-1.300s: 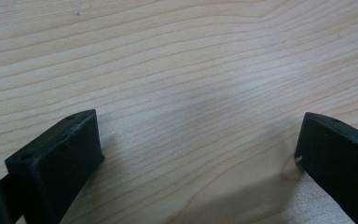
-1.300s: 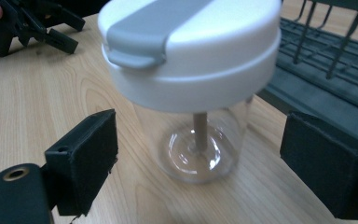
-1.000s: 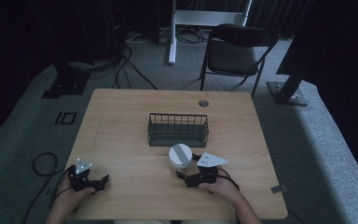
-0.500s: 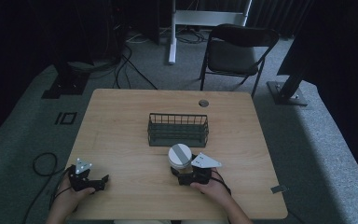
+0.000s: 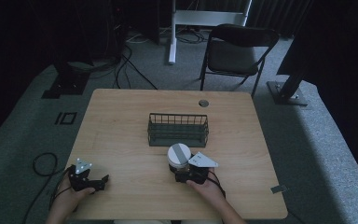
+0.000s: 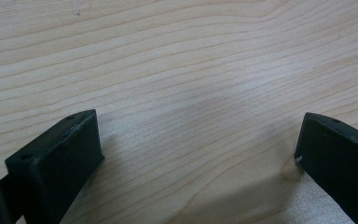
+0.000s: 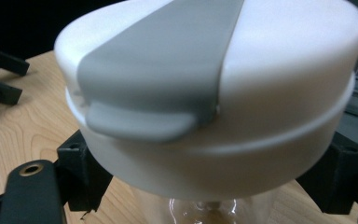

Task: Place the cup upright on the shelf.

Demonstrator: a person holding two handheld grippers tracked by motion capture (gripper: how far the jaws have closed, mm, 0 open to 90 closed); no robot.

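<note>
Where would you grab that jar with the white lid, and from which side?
Grip the jar on its clear body just under the lid, coming in level from the person's side. The lid is wider than the body, so it overhangs the jaws and should stop an upward slip. The right claw stands that way now, a jaw on each side.

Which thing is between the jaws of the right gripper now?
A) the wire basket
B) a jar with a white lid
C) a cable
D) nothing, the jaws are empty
B: in the right gripper view the black jaws stand on both sides of the clear jar under its white lid, and the high view shows the right gripper at that jar, in front of the wire basket.
</note>
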